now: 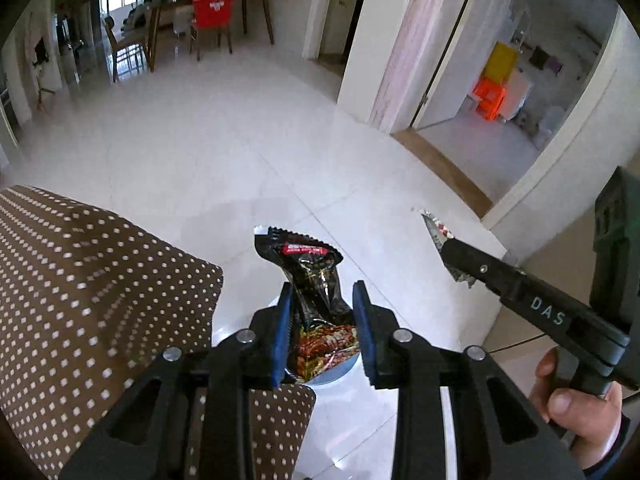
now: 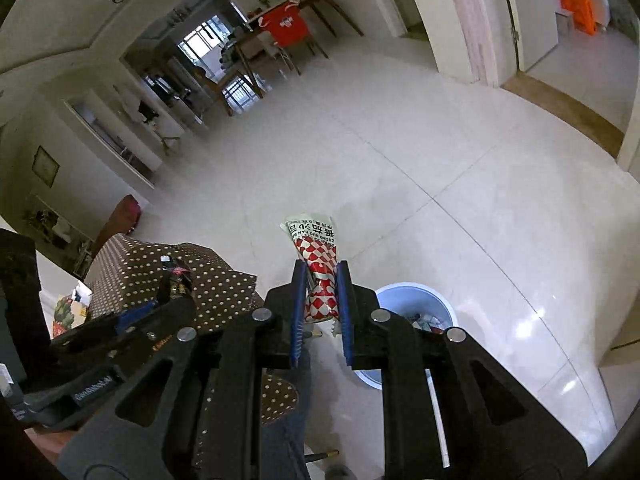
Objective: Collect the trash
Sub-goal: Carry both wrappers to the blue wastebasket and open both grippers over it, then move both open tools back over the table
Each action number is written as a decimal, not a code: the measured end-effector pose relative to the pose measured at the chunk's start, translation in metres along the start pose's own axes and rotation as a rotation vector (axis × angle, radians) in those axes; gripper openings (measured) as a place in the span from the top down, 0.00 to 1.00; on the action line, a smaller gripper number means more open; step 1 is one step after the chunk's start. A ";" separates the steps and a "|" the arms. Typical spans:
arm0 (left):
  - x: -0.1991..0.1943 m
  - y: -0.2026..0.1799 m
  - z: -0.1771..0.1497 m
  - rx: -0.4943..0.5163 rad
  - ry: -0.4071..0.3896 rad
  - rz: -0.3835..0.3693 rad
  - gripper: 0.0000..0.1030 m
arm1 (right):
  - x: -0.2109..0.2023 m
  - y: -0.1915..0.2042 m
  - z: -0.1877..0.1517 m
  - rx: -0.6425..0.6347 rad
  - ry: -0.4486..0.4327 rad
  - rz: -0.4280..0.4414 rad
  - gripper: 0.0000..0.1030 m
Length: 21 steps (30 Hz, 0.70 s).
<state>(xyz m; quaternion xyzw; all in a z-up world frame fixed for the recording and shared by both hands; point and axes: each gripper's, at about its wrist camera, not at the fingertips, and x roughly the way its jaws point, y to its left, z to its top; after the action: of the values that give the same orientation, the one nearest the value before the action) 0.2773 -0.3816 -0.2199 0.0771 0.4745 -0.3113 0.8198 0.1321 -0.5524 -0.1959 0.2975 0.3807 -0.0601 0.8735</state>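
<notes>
Item 1: black snack wrapper [image 1: 316,276], crumpled, with a red label band near its top whose lettering is too blurred to read and a food picture on its lower part. It stands upright between the blue pads [image 1: 280,332] of the left gripper [image 1: 323,300], which is clenched on it. Directly beneath it shows part of the pale blue bin [image 1: 340,370] on the white tiled floor [image 1: 240,152].

Item 2: red-and-white checkered sachet [image 2: 320,264], pale top panel printed with Chinese characters and small Latin letters, partly legible as "ZHONG GUO". The right gripper [image 2: 320,280] grasps it, jaws nearly together, sachet projecting forward past the fingertips. The bin, holding other litter, sits just right of and below it.

Item 3: lettering "DAS" on the right gripper's black body, seen from the left wrist camera.

Item 4: brown polka-dot cloth [image 1: 80,280], left of both grippers.
</notes>
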 end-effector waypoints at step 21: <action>0.032 0.018 0.029 -0.097 0.054 0.035 0.17 | 0.037 -0.029 0.000 0.114 0.057 -0.079 0.06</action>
<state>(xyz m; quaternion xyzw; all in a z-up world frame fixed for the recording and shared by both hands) 0.3204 -0.3932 -0.2345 0.0540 0.5095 -0.2712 0.8148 0.1486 -0.5720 -0.2353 0.3332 0.4130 -0.1076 0.8407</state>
